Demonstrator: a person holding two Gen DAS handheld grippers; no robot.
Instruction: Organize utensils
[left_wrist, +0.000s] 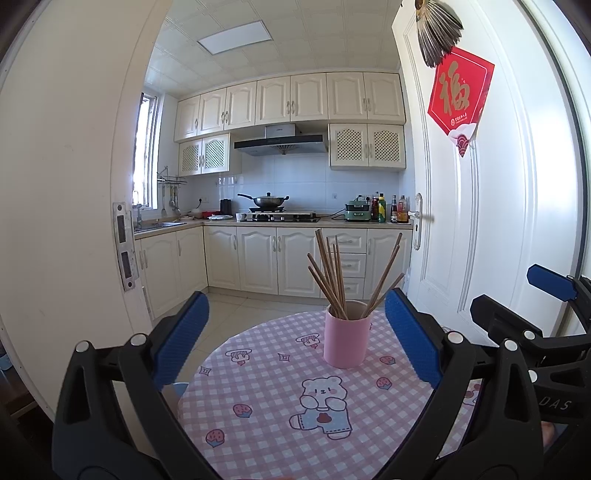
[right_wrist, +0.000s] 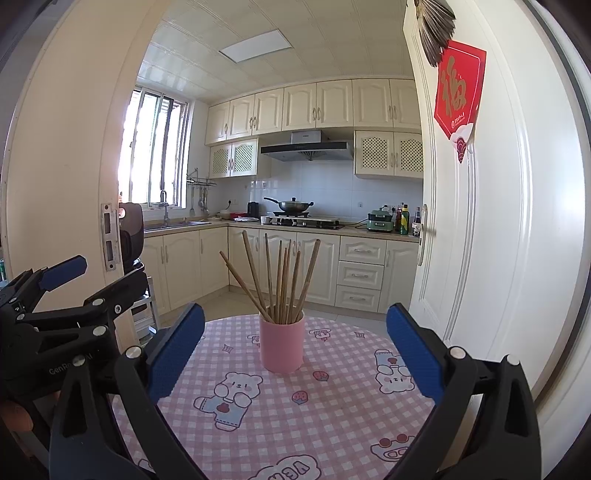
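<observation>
A pink cup (left_wrist: 346, 339) stands upright on a round table with a pink checked bear cloth (left_wrist: 266, 413). Several wooden chopsticks (left_wrist: 334, 275) stand in it, fanned out. My left gripper (left_wrist: 297, 332) is open and empty, held back from the cup, which shows between its blue pads. In the right wrist view the cup (right_wrist: 282, 345) with its chopsticks (right_wrist: 282, 277) stands at the table's (right_wrist: 332, 413) far side. My right gripper (right_wrist: 295, 343) is open and empty, also back from the cup. Each gripper shows at the edge of the other's view.
A white door (left_wrist: 498, 221) with a red paper decoration stands open on the right, close to the table. A door frame (left_wrist: 74, 184) is on the left. Behind is a kitchen with cabinets, a stove with a wok (left_wrist: 267, 201) and a sink.
</observation>
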